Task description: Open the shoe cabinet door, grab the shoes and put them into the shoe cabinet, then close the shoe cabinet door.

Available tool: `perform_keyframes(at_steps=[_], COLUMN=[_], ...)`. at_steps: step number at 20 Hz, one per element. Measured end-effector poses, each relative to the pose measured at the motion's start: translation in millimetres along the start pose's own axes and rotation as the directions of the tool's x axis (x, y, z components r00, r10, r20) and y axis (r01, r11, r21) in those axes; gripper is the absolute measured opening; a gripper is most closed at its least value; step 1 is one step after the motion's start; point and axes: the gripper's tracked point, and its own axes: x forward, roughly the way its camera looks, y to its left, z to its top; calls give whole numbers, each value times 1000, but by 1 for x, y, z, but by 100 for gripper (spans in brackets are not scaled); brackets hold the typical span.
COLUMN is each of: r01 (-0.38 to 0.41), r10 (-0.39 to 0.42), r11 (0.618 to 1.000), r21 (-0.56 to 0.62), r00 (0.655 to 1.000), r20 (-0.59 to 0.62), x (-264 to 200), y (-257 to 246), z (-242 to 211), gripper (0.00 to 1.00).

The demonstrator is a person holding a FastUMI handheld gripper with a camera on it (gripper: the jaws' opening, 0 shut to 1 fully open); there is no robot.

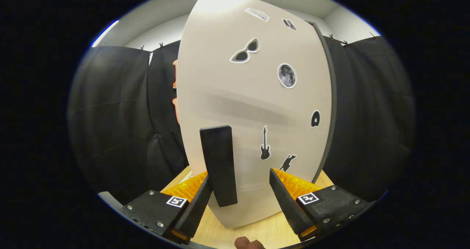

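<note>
Black cloth (110,124) drapes the booth's walls on either side, clipped along its top edge beneath a pale wall (158,32) and ceiling, above a light wooden surface (257,230).

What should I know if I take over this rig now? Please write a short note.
Claw: open, fingers either side of the black handle on the cabinet door; the left finger is touching or nearly touching it, the right is apart.
Door: I cannot tell whether it is shut or partly open. The cabinet stands on the wooden table.
Done: reached the handle.
Left: open the door, put the shoes in, close the door.
</note>
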Motion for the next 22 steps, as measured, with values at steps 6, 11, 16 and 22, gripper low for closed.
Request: perform_keyframes(at_steps=[6,11,16,22], r01=[-16,11,21,67], r10=[15,-11,-20,-64], r11=[1000,1000,999,995], r21=[-20,-12,-45,-76], r00=[1000,1000,1000,997], r20=[-16,3,16,35], x=[25,56,81,93], y=[12,22,27,25], z=[2,8,13,16], gripper=[94,94,95,95])
